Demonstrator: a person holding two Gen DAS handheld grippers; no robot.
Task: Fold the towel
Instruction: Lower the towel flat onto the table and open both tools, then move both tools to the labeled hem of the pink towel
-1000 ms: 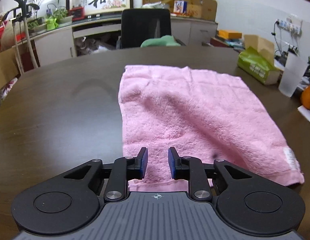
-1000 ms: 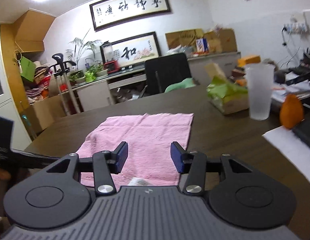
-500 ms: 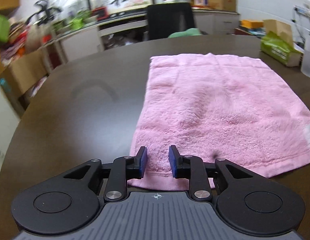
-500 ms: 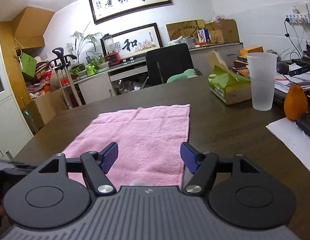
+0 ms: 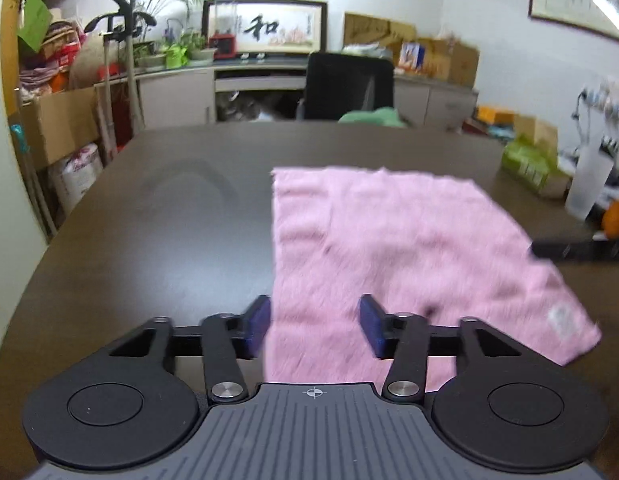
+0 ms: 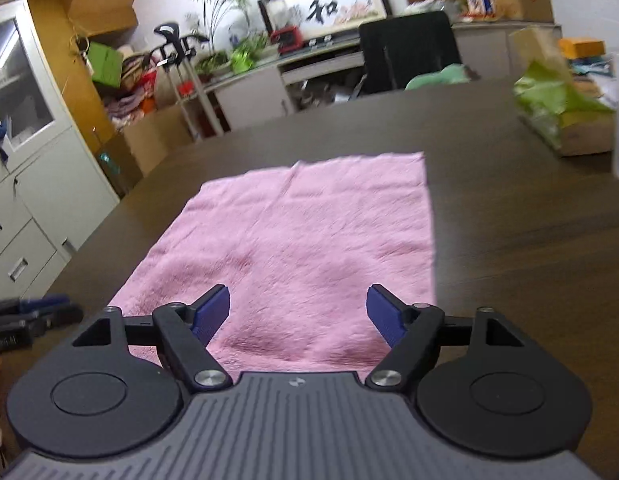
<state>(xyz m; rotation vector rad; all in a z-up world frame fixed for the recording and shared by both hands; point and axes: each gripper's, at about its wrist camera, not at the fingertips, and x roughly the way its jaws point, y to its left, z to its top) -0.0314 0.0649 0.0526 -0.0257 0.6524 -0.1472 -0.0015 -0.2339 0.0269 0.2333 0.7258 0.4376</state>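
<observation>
- Left wrist view: the pink towel (image 5: 397, 256) lies spread flat on the dark tabletop (image 5: 157, 216), a white label at its near right corner.
- Left tongs (image 5: 315, 330) are spread wide with nothing between the pads; the left pad sits over bare tabletop just beside the towel's left edge, the right pad over the cloth near the near edge.
- Right wrist view: right tongs (image 6: 299, 318) are also wide apart and hold nothing, both blue pads (image 6: 211, 314) over the towel's near right part.
- Towel (image 6: 309, 240) runs away from the camera, slightly rumpled, with a faint crease toward the far edge.
- A green tissue box (image 6: 565, 120) stands well apart on the right; a black chair (image 6: 409, 50) is beyond the far rim.
</observation>
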